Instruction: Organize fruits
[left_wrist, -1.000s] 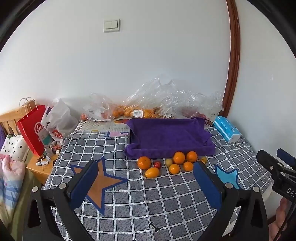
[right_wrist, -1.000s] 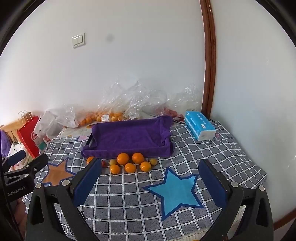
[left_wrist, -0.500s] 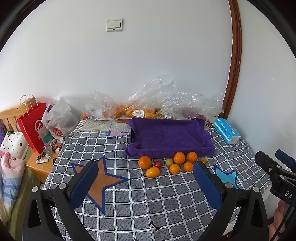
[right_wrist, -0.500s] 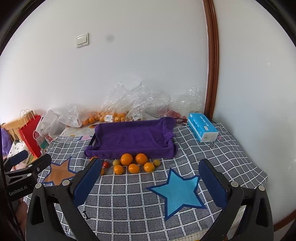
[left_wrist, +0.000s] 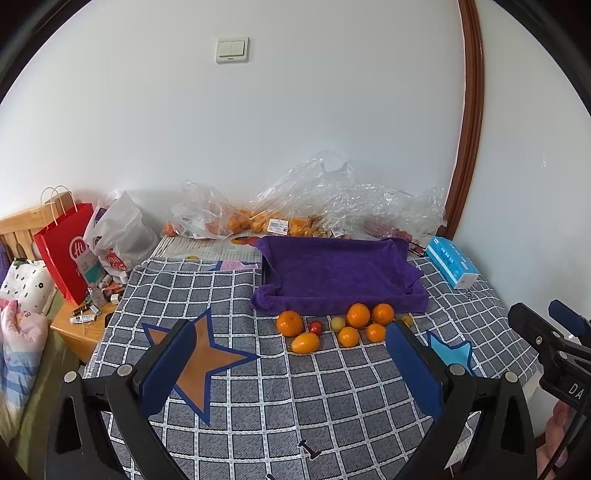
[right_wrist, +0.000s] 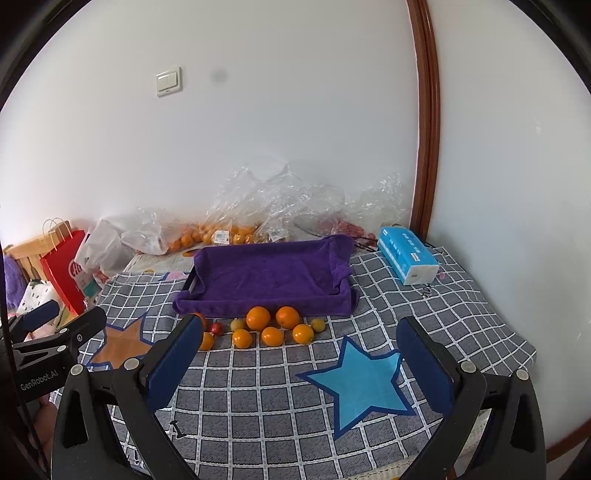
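Several small fruits lie in a loose row on the checked cloth in front of a tray lined with a purple towel (left_wrist: 340, 273) (right_wrist: 269, 277): round oranges (left_wrist: 358, 315) (right_wrist: 258, 318), an oval yellow fruit (left_wrist: 305, 342), a small red one (left_wrist: 315, 327) (right_wrist: 217, 328) and a pale yellow-green one (left_wrist: 337, 324) (right_wrist: 238, 325). The tray holds no fruit. My left gripper (left_wrist: 291, 365) hangs open above the near cloth, short of the fruits. Further right, my right gripper (right_wrist: 299, 365) is open too, with nothing between its fingers.
Clear plastic bags of oranges (left_wrist: 258, 221) and red fruit line the wall behind the tray. A blue tissue pack (right_wrist: 408, 254) lies at the right of the tray. A red paper bag (left_wrist: 66, 251) and a cluttered wooden stand (left_wrist: 81, 325) sit beyond the cloth's left edge.
Both views have shifted slightly, with the fruits and tray sitting a little higher and nearer in frame. Both grippers stay open. No fruit has moved.
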